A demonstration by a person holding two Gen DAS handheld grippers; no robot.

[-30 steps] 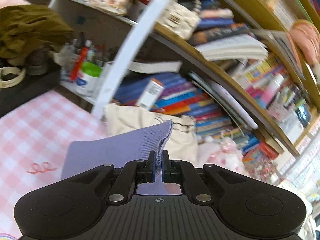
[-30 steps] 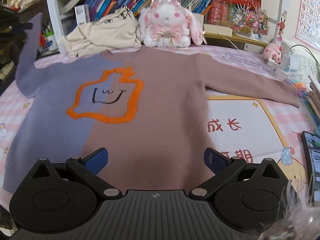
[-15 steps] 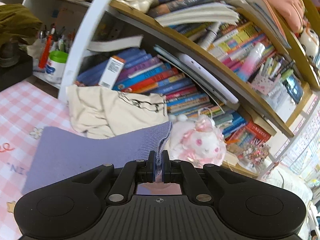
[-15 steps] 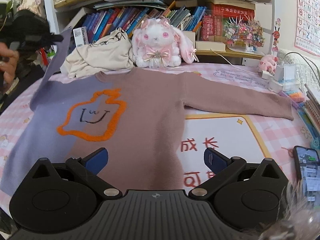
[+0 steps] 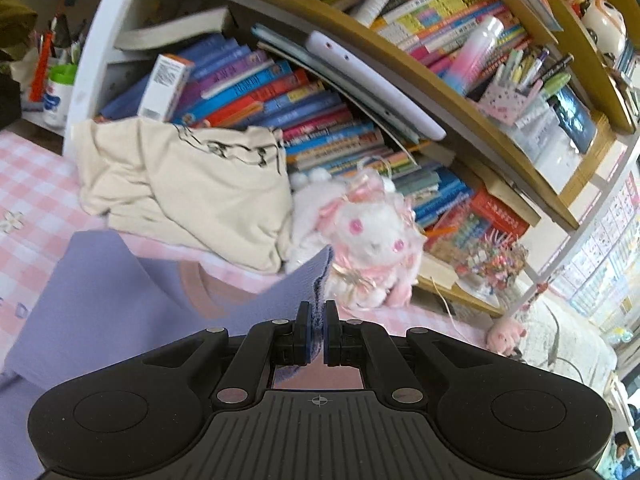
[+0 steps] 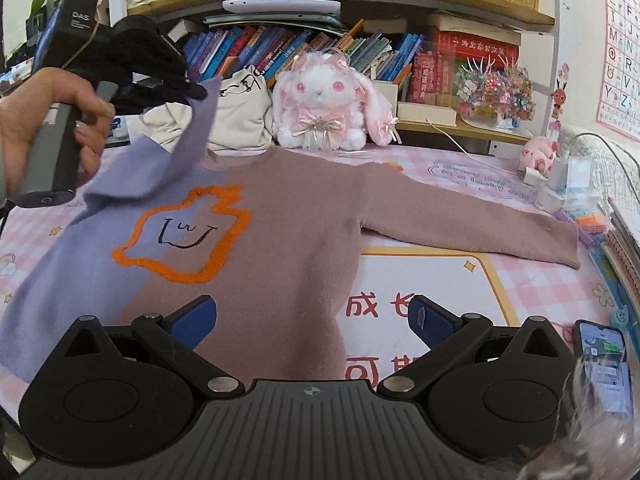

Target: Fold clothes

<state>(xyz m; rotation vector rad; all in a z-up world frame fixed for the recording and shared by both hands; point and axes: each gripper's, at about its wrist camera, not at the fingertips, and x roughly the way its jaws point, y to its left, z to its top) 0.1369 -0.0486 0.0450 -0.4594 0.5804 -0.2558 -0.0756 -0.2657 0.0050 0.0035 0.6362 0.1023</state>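
Where bookshelves (image 6: 340, 40) rise, sweater (image 6: 280, 232) covers checked tablecloth (image 6: 540, 284).

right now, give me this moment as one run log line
step: fold sleeve | left gripper: shut on purple sleeve, lifted over sweater | right gripper: open, above hem | pink sleeve: flat

Sweater (image 6: 256, 248) half lilac, half mauve, orange-outlined; pink-checked tablecloth (image 6: 532, 280).
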